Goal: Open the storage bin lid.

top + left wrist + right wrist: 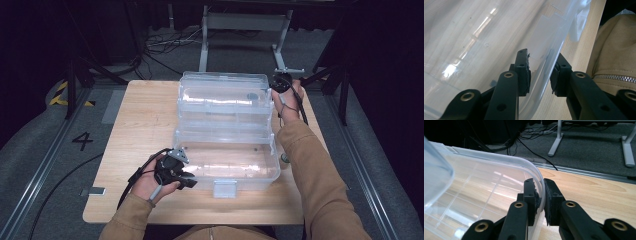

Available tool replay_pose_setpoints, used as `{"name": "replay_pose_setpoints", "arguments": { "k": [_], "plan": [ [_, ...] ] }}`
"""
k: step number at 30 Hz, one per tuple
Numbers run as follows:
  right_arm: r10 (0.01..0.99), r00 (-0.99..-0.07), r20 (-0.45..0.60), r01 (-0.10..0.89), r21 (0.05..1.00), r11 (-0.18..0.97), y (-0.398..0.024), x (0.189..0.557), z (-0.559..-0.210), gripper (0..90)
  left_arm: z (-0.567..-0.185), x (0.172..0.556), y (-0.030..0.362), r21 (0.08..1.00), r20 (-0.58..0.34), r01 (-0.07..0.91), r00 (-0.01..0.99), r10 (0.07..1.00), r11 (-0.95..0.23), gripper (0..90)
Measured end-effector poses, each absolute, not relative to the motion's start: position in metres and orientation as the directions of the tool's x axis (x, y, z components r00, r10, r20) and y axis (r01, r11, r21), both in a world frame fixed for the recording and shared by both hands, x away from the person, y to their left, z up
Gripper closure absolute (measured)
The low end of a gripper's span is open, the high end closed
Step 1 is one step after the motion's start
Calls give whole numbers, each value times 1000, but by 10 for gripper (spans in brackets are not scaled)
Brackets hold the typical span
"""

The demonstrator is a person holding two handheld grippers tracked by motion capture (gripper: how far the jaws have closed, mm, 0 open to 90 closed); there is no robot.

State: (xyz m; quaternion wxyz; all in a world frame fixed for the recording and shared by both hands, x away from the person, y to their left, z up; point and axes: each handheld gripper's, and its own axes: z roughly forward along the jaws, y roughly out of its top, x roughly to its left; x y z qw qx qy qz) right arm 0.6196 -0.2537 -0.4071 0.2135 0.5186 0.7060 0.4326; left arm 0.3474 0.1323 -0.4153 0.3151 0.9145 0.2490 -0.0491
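Note:
A clear plastic tiered box [226, 131] stands open on the wooden table [142, 120], its lid [222, 90] raised at the back. My left gripper [189, 181] is at the front left corner of the bottom bin. Its jaws [541, 62] are closed on the bin's clear wall [554, 42], one inside and one outside. My right gripper [280, 82] is at the lid's back right corner, and in the right gripper view it [540, 185] pinches the lid's curved rim [511, 161]. The bins look empty.
A white latch [224, 188] hangs at the bin's front edge. Bare table lies left of the box. Behind the table are a grey metal stand [245, 30] and cables on the floor [165, 45]. The person's tan jacket [614, 50] is close to the front edge.

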Motion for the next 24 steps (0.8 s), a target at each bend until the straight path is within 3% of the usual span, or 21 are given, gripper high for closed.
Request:
{"name": "replay_pose_setpoints", "arguments": {
  "k": [13, 17, 24],
  "plan": [
    [916, -369, 156, 550, 831, 81, -253, 620, -408, 807, -415, 347, 132, 551, -248, 487, 871, 425, -677, 713],
    [914, -376, 149, 538, 839, 84, -254, 618, -405, 703, -415, 348, 132, 549, -252, 490, 870, 424, -677, 713],
    [913, -380, 149, 498, 864, 66, -257, 610, -399, 620, -415, 349, 132, 544, -257, 494, 868, 426, -678, 712]
  ]
}}
